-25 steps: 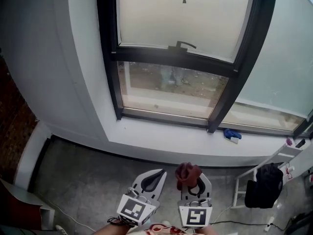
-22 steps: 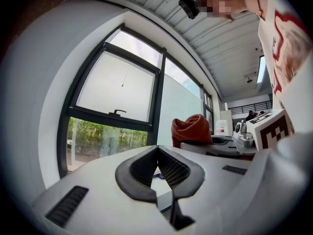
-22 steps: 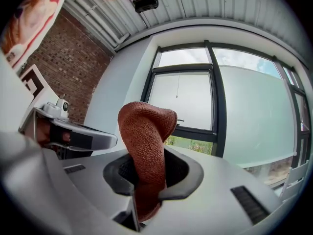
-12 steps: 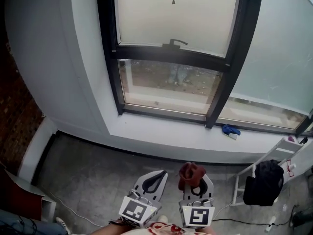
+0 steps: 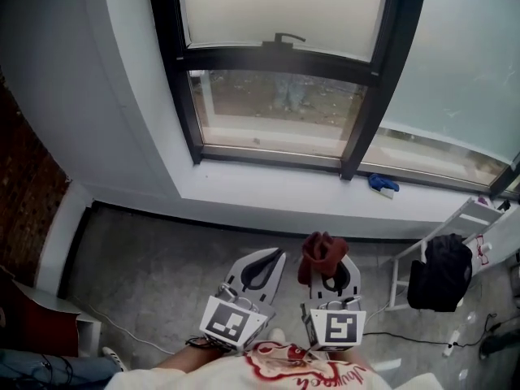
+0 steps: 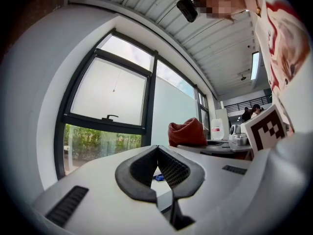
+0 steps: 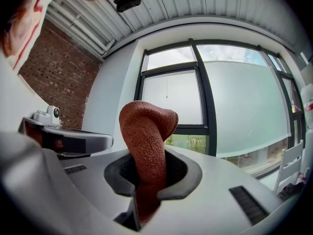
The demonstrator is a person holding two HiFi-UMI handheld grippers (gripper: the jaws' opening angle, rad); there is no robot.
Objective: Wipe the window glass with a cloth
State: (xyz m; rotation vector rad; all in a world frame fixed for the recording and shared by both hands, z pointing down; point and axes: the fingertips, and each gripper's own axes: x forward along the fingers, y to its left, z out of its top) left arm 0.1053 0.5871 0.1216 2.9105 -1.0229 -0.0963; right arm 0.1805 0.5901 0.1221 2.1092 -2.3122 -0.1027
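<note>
A black-framed window fills the wall ahead, with frosted upper glass and a clear lower pane. My right gripper is shut on a rust-red cloth, which sticks up from its jaws. My left gripper is shut with nothing between its pads. Both grippers hang low over the floor, well short of the glass. The window shows ahead in the right gripper view and at the left in the left gripper view.
A white sill runs under the window, with a small blue object on it at the right. A white rack with a black garment stands at the right. A cable lies on the concrete floor.
The view has drifted up-left relative to the window, which now sits higher in frame. Both grippers have shifted slightly right and stay shut; the cloth is still held.
</note>
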